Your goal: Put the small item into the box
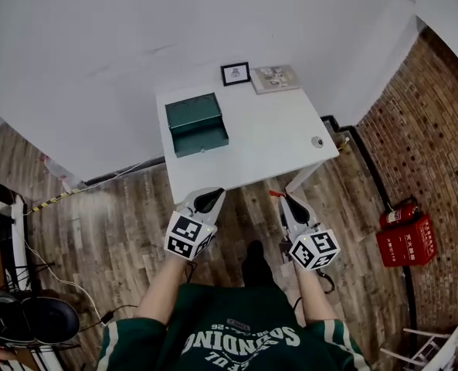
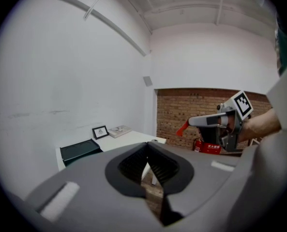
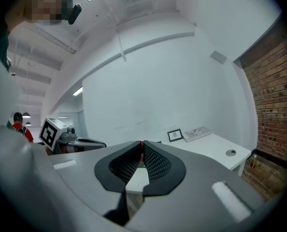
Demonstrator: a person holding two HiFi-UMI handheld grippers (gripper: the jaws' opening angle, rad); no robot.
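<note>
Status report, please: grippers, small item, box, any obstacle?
Both shut, empty: left gripper, right gripper, short of the table. Untouched small item near table's right edge. Nothing blocks the box at left.

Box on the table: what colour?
The box is dark green; head view shows it best.

A small round item (image 1: pixel 317 141) near the right corner of the desk (image 1: pixel 267 141) is too small to identify. The picture inside the black frame (image 1: pixel 235 73) and the print on the flat booklet (image 1: pixel 275 78) beside it cannot be made out. In the left gripper view the green box (image 2: pixel 79 150) is seen side-on, its inside hidden. The person's green shirt (image 1: pixel 244 335) is cut off by the head view's bottom edge.
</note>
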